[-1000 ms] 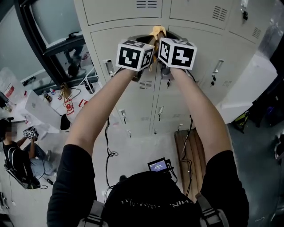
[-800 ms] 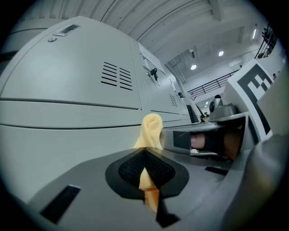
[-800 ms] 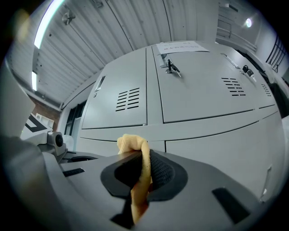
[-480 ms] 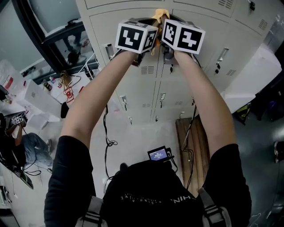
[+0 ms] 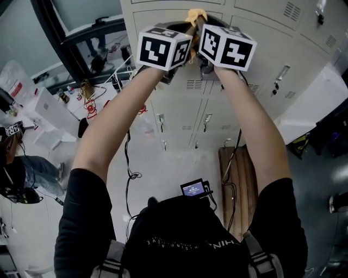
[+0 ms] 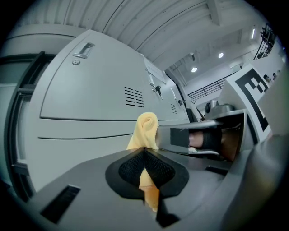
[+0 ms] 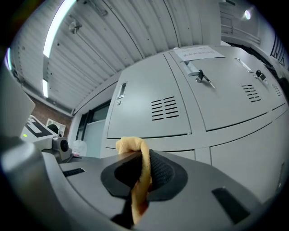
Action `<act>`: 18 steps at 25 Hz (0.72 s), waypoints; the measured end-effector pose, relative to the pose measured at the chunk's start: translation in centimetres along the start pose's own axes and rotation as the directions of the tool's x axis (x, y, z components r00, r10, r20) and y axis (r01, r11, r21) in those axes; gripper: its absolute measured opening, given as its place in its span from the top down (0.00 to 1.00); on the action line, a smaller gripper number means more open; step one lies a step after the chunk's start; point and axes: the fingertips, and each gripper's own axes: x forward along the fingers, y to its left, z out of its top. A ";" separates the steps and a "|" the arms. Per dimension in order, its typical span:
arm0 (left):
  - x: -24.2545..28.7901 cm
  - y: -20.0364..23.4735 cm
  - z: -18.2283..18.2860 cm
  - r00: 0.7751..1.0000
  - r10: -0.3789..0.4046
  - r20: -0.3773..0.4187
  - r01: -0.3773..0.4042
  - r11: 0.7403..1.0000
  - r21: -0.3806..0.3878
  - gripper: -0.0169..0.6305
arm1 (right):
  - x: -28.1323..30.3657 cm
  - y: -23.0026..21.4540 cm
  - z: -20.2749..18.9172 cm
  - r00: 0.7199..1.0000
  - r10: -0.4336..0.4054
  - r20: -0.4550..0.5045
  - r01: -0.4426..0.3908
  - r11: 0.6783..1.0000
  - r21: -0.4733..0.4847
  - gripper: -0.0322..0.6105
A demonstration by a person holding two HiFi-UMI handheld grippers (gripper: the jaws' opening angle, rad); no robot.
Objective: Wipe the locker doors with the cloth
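Head view: soft yellow cloth [image 5: 194, 14] up at the pale grey metal locker doors [image 5: 272, 38], by one door's top edge. Left gripper [image 6: 145, 158] and right gripper [image 7: 141, 169] sit side by side, jaws of both clamped tight on it.

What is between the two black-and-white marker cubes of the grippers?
The soft yellow cloth, held by the left gripper and right gripper alike; the head view shows it.

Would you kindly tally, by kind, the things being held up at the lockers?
1 cloth
2 claws: left claw and right claw, both shut on the cloth
Total: 3
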 end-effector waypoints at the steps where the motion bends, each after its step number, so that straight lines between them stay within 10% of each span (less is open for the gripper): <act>1: -0.7 0.6 -0.3 1.000 0.009 -0.003 -0.009 1.000 -0.002 0.94 | 0.3 1.0 -0.2 1.000 0.012 -0.003 -0.012 1.000 0.006 0.87; 18: -9.8 11.0 -7.3 0.984 0.148 -0.103 -0.154 0.987 -0.055 0.94 | 6.3 13.9 -6.7 0.981 0.161 -0.104 -0.153 0.985 0.080 0.87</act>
